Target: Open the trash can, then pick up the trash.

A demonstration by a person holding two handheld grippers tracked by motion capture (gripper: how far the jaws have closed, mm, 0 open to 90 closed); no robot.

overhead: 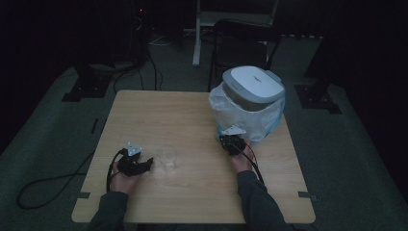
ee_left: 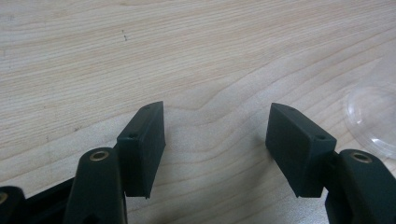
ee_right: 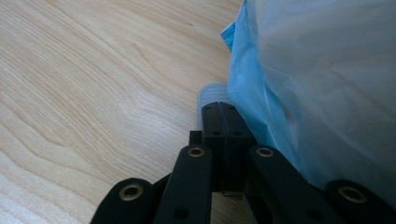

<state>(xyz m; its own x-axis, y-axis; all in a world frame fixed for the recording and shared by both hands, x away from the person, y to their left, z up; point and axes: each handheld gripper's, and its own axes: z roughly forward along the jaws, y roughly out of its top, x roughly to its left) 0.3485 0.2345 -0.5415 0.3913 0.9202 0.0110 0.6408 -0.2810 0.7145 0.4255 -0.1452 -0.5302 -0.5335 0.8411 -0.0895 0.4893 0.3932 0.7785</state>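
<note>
Pale wood-grain table [overhead: 183, 110], square-cornered, standing on grey floor in a dim room. Far right of the top: a pedal bin [overhead: 252, 89] with a white-grey lid, lined with a translucent plastic bag [overhead: 269, 120] that reads blue-tinted up close and drapes down its sides. Right gripper [ee_right: 224, 114], held in the person's right hand at the bin's near side: jaws pressed flat together with nothing between them, tips resting over the bin's grey foot pedal [ee_right: 208, 93], the bag just beside them. Near left: left gripper [ee_left: 217, 140], low over bare wood, jaws spread wide and holding nothing. Clear plastic cup [overhead: 167, 157], upright, just right of the left gripper, apart from it. A black cable [overhead: 53, 180] trails off the table's left edge.
</note>
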